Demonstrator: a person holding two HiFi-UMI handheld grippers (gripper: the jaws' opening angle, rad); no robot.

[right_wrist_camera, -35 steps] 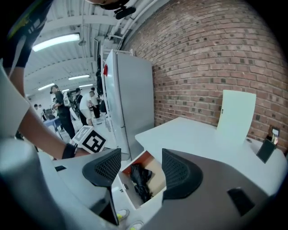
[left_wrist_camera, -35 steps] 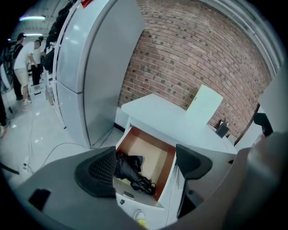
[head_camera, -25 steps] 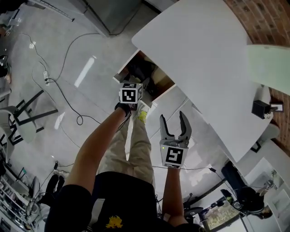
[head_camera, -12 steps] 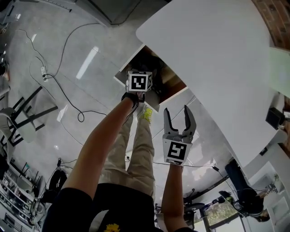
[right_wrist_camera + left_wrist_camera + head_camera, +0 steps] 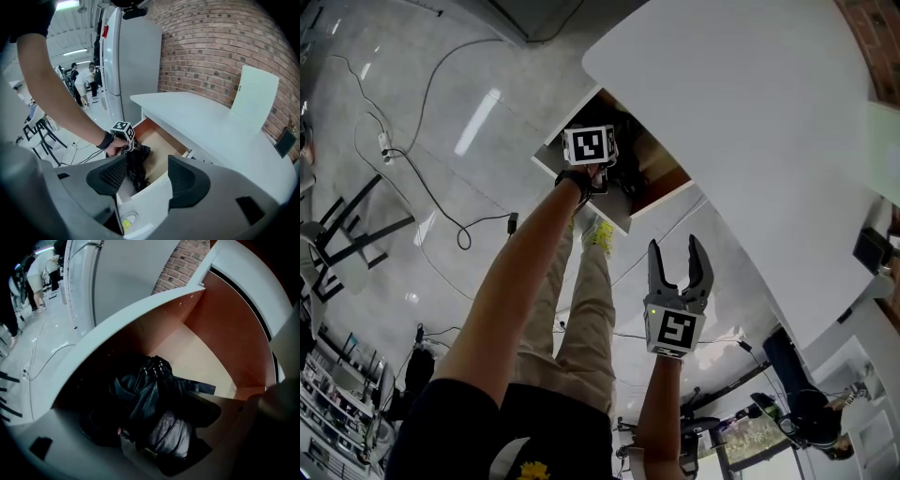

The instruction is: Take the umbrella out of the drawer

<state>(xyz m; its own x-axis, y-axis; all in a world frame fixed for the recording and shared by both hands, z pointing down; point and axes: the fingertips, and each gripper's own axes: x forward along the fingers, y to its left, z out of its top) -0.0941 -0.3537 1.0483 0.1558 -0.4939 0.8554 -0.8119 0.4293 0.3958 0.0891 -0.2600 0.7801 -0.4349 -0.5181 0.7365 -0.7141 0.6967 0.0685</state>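
The black folded umbrella lies in the open wooden drawer under the white table. In the head view my left gripper reaches into the drawer, its fingertips hidden among the dark umbrella. The left gripper view puts the umbrella close up between the left gripper's spread jaws; contact is not clear. My right gripper hangs open and empty in front of the drawer, apart from it. Between the right gripper's jaws I see the umbrella and the left gripper above it.
The white tabletop overhangs the drawer, with a white board on it by the brick wall. The person's legs and a yellow-green shoe stand below the drawer front. Cables trail over the floor; a grey cabinet stands left.
My left gripper has gone further into the drawer, down to the umbrella. My right gripper has dropped back a little and stays open.
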